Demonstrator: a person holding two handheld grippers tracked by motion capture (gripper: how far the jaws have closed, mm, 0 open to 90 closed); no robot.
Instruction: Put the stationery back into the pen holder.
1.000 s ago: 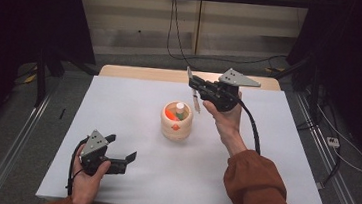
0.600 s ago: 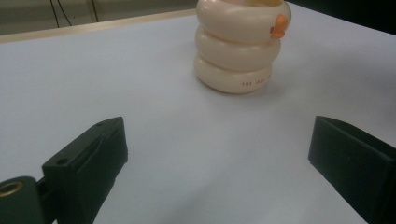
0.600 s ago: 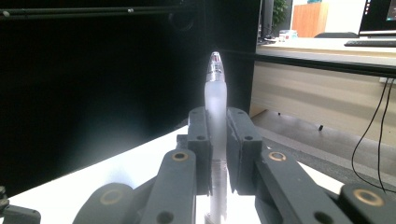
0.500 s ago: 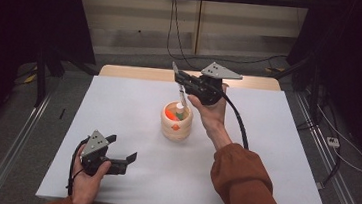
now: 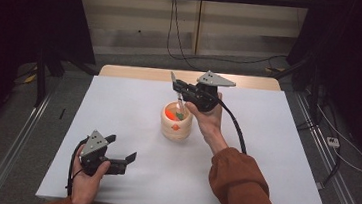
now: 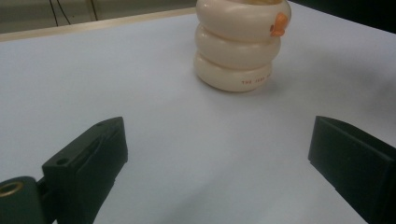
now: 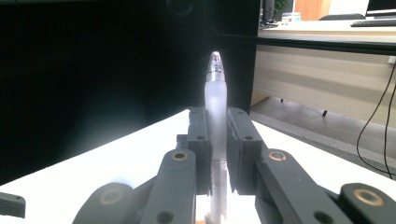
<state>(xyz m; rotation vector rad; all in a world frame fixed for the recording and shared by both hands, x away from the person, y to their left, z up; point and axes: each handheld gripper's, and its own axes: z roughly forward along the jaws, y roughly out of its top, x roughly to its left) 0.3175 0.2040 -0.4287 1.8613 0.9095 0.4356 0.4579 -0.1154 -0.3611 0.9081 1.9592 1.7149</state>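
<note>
Tongs on the right [image 5: 177, 92] are clenched on a frosted pen [image 7: 216, 105], its shaft pinched between both pads and its clear tip rising past the jaw ends in the right gripper view. In the high view these tongs hang directly over the mouth of the cream ringed holder [image 5: 176, 123], with the pen's lower end at the holder's opening; whether it touches the rim cannot be told. An orange and a green item sit inside the holder. Left tongs [image 5: 120, 152] are released, jaws spread wide and holding nothing, resting low near the front edge of the white tabletop [image 5: 275, 141]. The holder stands well ahead of them, with bare surface between and to both sides.
</note>
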